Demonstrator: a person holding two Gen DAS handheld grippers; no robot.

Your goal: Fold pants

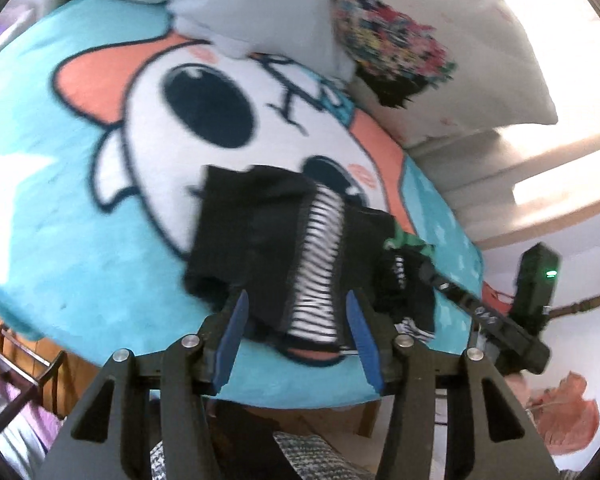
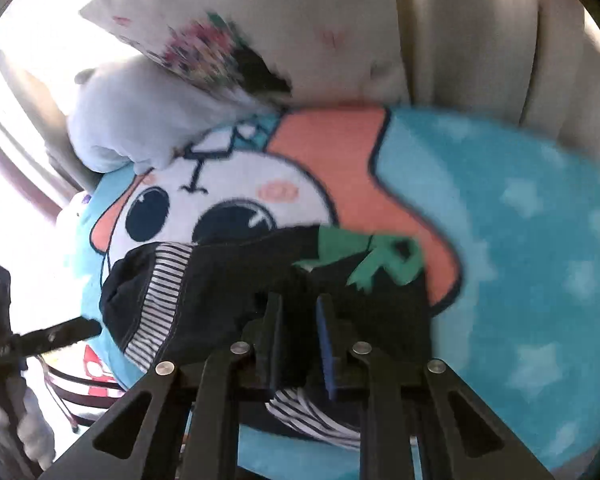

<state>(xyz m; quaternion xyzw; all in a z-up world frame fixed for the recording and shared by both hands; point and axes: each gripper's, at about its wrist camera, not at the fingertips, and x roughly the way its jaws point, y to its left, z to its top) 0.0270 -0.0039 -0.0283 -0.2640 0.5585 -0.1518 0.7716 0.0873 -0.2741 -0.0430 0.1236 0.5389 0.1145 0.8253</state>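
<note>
Small black pants (image 1: pixel 260 236) with a black-and-white striped side band and a green print lie bunched on a turquoise cartoon blanket (image 1: pixel 60 240). My left gripper (image 1: pixel 296 300) is open, its blue-padded fingers either side of the striped band at the near edge. In the right wrist view the pants (image 2: pixel 228 280) lie in front of my right gripper (image 2: pixel 298 304), whose fingers stand a narrow gap apart with black fabric between them. The right gripper also shows in the left wrist view (image 1: pixel 432 276) at the pants' right end.
Pillows (image 1: pixel 260 4) and a white floral cushion (image 1: pixel 440 40) lie at the blanket's far side. A dark wooden chair (image 1: pixel 16 364) stands at the lower left. The blanket's near edge (image 1: pixel 300 396) hangs over the bed's front.
</note>
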